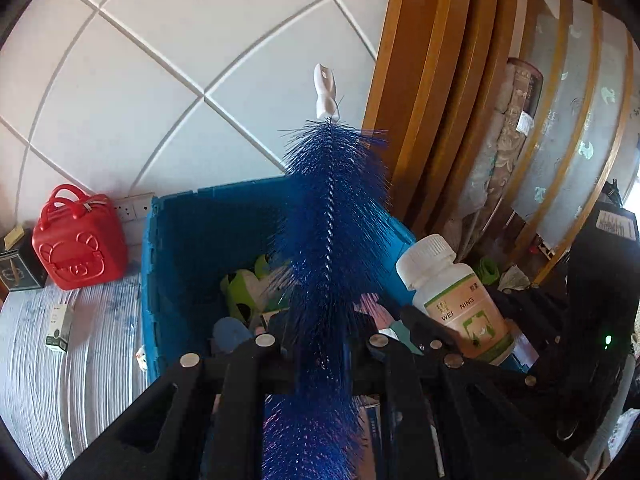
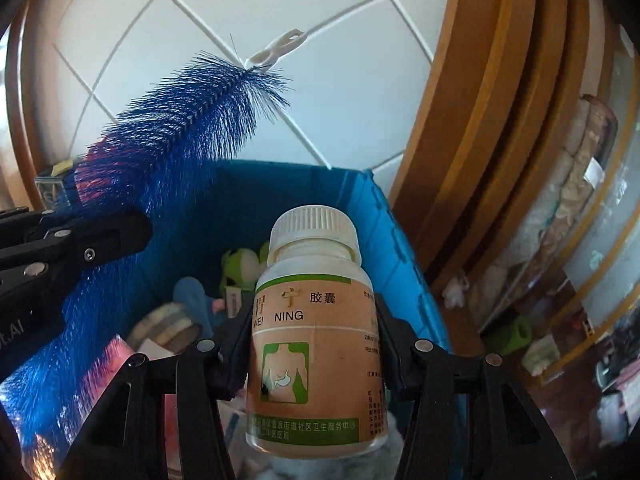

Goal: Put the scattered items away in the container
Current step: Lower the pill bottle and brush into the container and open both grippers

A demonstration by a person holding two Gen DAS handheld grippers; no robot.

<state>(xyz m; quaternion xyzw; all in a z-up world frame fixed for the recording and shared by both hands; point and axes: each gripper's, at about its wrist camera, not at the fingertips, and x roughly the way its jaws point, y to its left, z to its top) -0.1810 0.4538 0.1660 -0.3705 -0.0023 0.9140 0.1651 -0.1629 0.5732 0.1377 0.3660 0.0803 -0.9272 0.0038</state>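
Note:
My left gripper (image 1: 322, 344) is shut on a long blue bottle brush (image 1: 334, 216) with a white handle tip, held upright above the blue crate (image 1: 172, 240). It also shows in the right wrist view (image 2: 180, 120), with the left gripper (image 2: 80, 240) at the left edge. My right gripper (image 2: 312, 336) is shut on a white-capped medicine bottle (image 2: 316, 328) with a tan and green label, held over the crate (image 2: 400, 248). The bottle also shows in the left wrist view (image 1: 456, 300). Several items lie inside the crate, among them a green and white toy (image 1: 244, 288).
A red bag (image 1: 78, 240) stands left of the crate against the tiled wall, beside a dark box (image 1: 18, 268). A small carton (image 1: 60, 326) lies on the striped mat (image 1: 60, 380). A wooden door frame (image 1: 420, 80) and clutter stand at the right.

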